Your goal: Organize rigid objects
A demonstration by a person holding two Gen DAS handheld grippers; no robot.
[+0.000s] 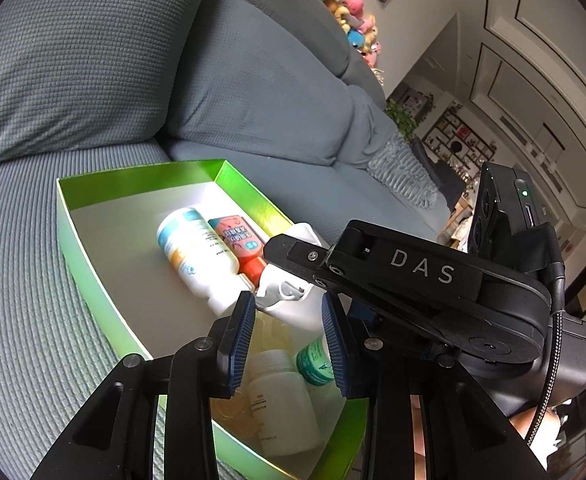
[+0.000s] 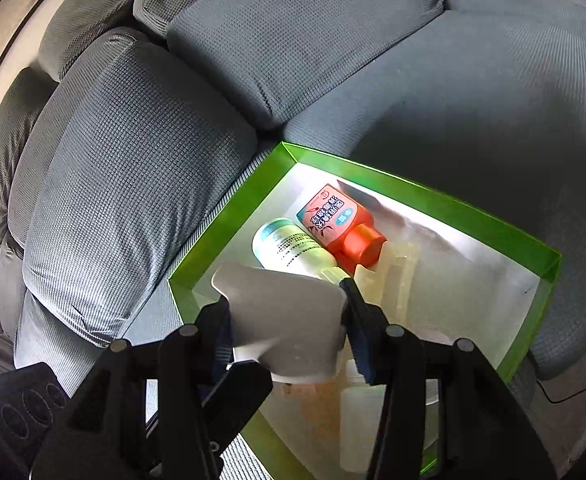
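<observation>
A green box (image 1: 93, 280) with a white floor lies on the grey sofa. In it lie a white bottle with a blue and orange label (image 1: 195, 250) and an orange bottle (image 1: 239, 240). Two more white bottles (image 1: 281, 396) lie under my left gripper (image 1: 289, 340), which is open and empty above the box. My right gripper (image 2: 289, 320) is shut on a white spray bottle (image 2: 289, 320) and holds it over the box (image 2: 433, 196); the spray bottle also shows in the left wrist view (image 1: 293, 296). The orange bottle (image 2: 339, 220) and the labelled white bottle (image 2: 289, 246) lie beyond it.
Grey sofa cushions (image 1: 73, 60) rise behind the box. Stuffed toys (image 1: 357, 24) sit on the sofa back. A translucent container (image 2: 397, 272) lies in the box beside the orange bottle. Shelves and a plant (image 1: 405, 116) stand far off.
</observation>
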